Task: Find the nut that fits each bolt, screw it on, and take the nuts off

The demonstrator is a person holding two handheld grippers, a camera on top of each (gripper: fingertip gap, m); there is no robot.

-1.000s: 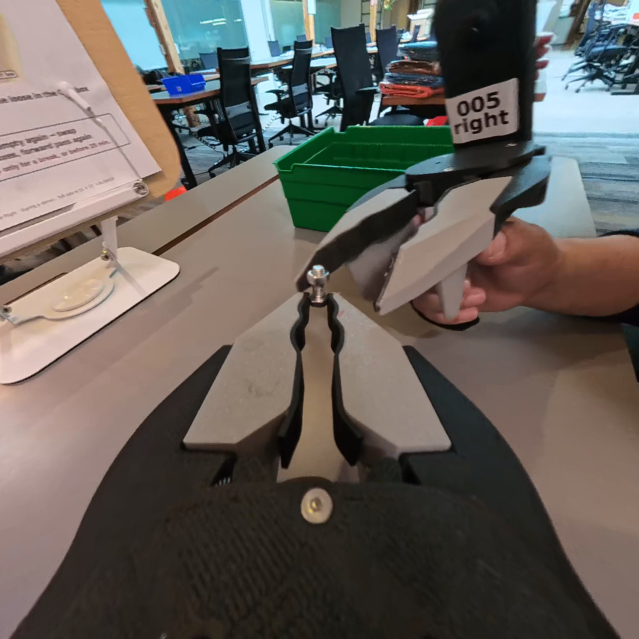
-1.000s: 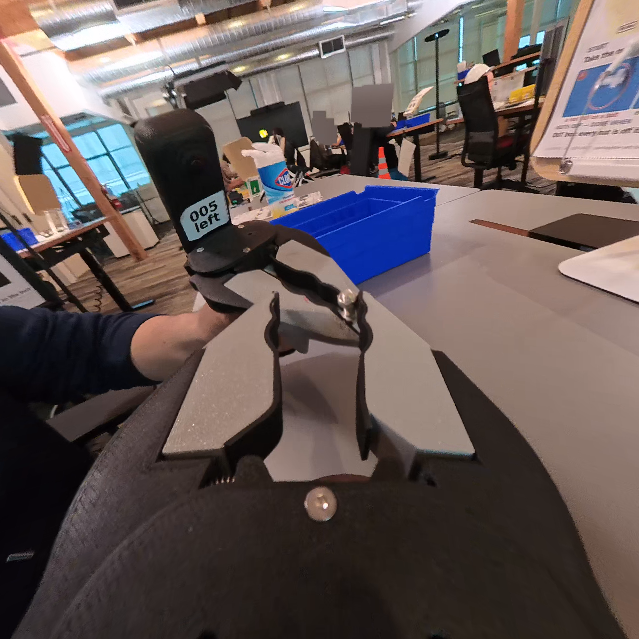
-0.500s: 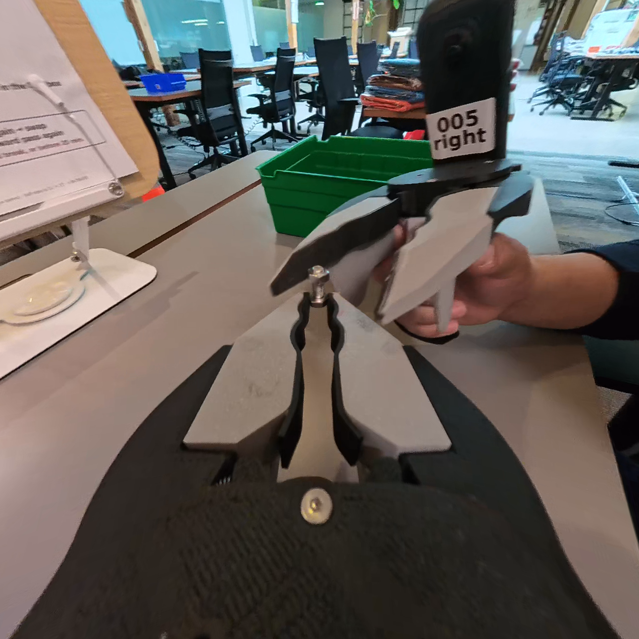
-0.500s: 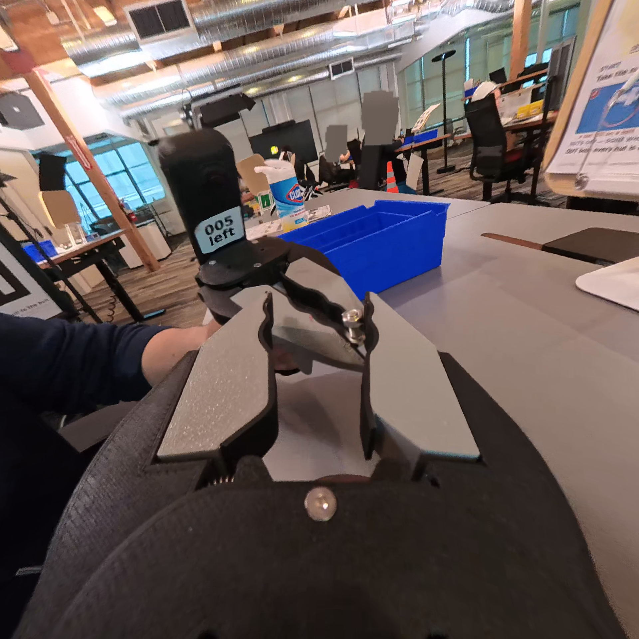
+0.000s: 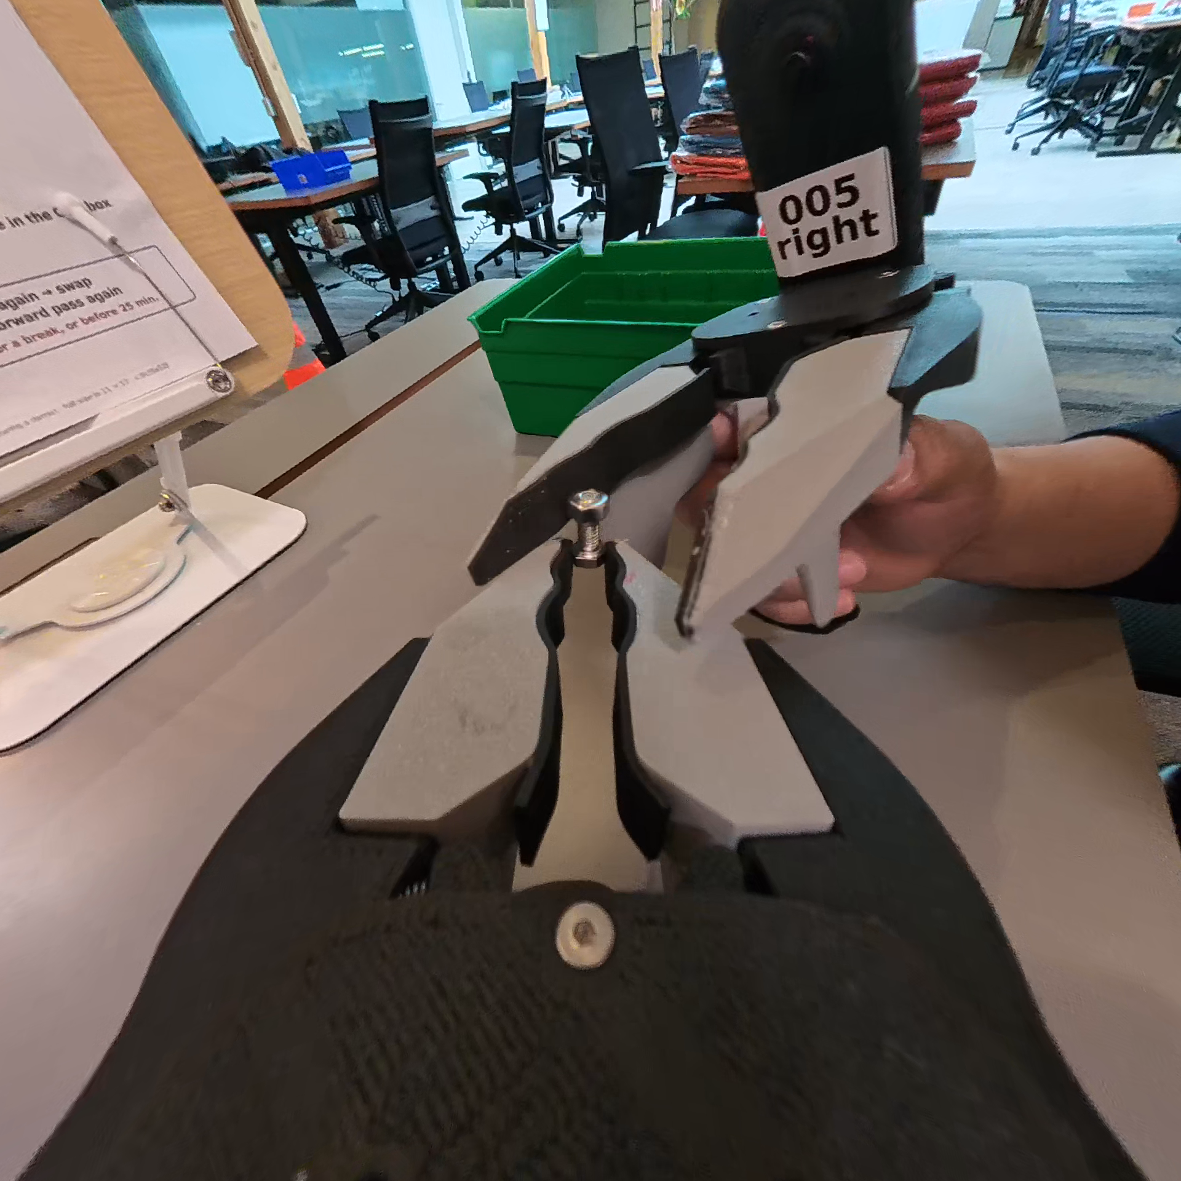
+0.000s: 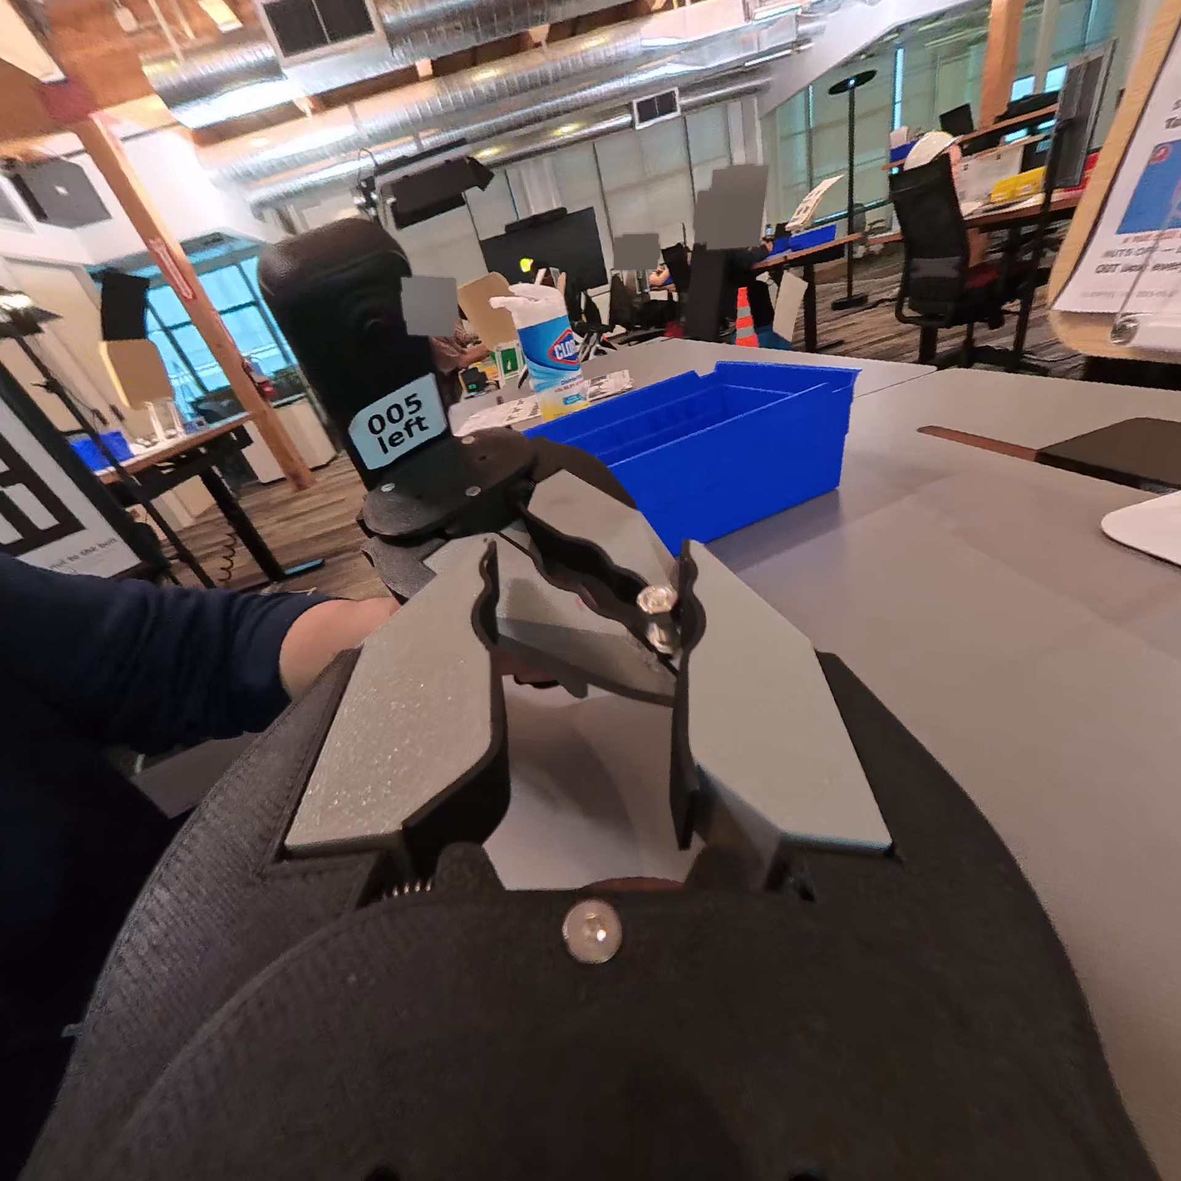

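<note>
My left gripper (image 5: 588, 561) is shut on a small silver bolt (image 5: 588, 530) that carries a nut. The pads pinch its lower hex part and the bolt stands upright above the grey table (image 5: 383, 447). My right gripper (image 6: 588, 562) is open and holds nothing. Its two fingers straddle the bolt (image 6: 657, 613), which sits right beside the right finger (image 6: 735, 671), while the left finger stands well clear. In the left wrist view one right-gripper finger (image 5: 607, 460) passes just behind the bolt's top. The left gripper also shows in the right wrist view (image 6: 664, 645).
A green bin (image 5: 607, 332) stands behind the grippers in the left wrist view. A blue bin (image 6: 722, 460) stands behind them in the right wrist view. A paper sign (image 5: 96, 287) on a white base (image 5: 160, 575) is at the left. A wipes canister (image 6: 553, 358) is farther back.
The right gripper's jaws have opened wider around the bolt. The bolt has stayed pinched in the left gripper. Both grippers have shifted a little.
</note>
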